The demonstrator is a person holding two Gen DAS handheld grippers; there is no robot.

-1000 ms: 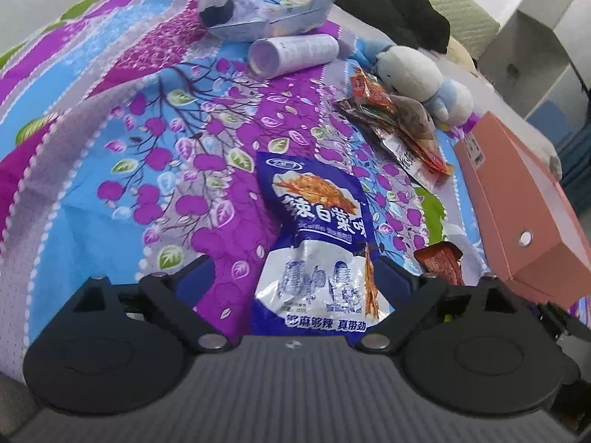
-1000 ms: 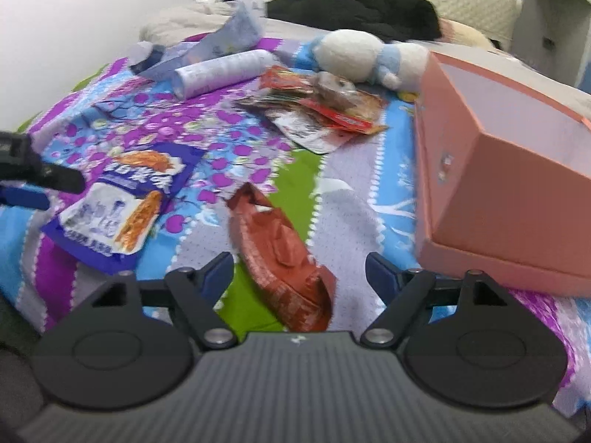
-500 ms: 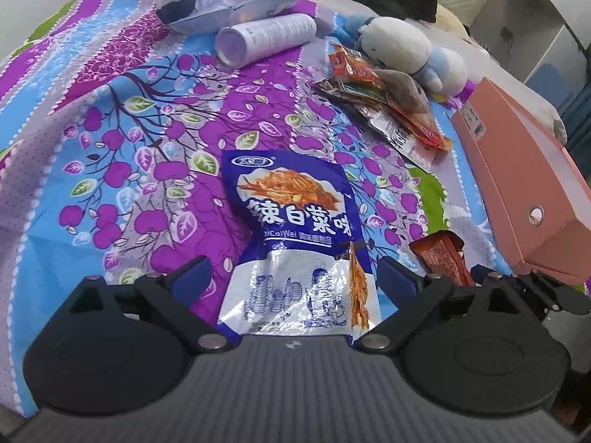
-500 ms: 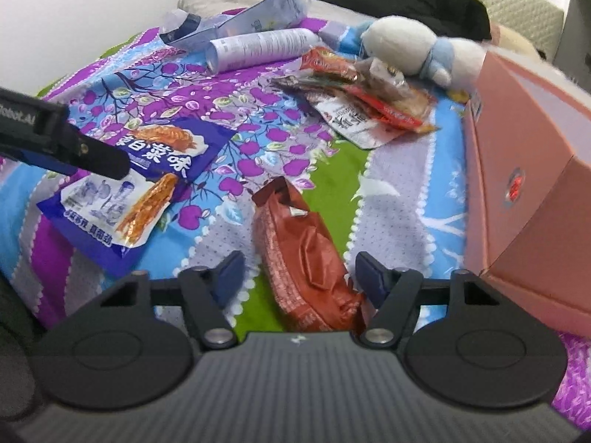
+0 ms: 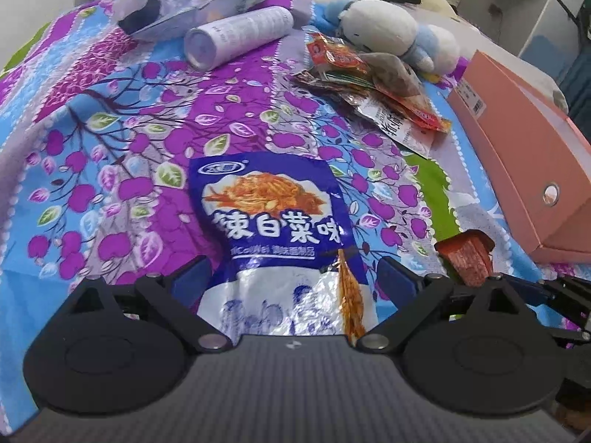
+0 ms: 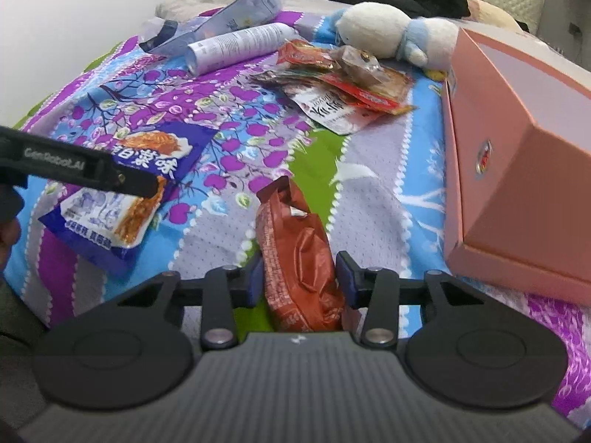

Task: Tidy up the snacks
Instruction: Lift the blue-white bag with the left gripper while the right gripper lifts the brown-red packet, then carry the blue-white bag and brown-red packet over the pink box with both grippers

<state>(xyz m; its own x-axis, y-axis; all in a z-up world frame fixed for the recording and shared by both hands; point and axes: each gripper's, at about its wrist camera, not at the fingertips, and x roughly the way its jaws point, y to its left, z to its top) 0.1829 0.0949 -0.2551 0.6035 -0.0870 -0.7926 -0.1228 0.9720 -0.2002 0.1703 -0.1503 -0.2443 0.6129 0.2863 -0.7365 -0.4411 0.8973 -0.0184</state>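
Observation:
A blue snack bag [image 5: 273, 229] lies flat on the flowered bedspread; my left gripper [image 5: 291, 280] is open, its fingers either side of the bag's near end. In the right wrist view the blue snack bag [image 6: 129, 184] lies at the left, partly under the left gripper's finger [image 6: 74, 166]. A red-brown snack pouch [image 6: 299, 258] lies between the fingers of my right gripper [image 6: 299, 277], which have narrowed to touch its sides. The pouch's tip also shows in the left wrist view [image 5: 469, 254]. A pile of several small snack packets [image 6: 340, 85] lies farther back.
An open pink box [image 6: 517, 170] stands at the right, also in the left wrist view [image 5: 524, 170]. A white tube [image 6: 236, 48], a crumpled pale bag [image 6: 221, 22] and a plush toy [image 6: 391, 29] lie at the back, with dark clothes behind.
My right gripper's fingers have closed in from wide open onto the red-brown pouch. My left gripper has moved forward over the blue bag, still open.

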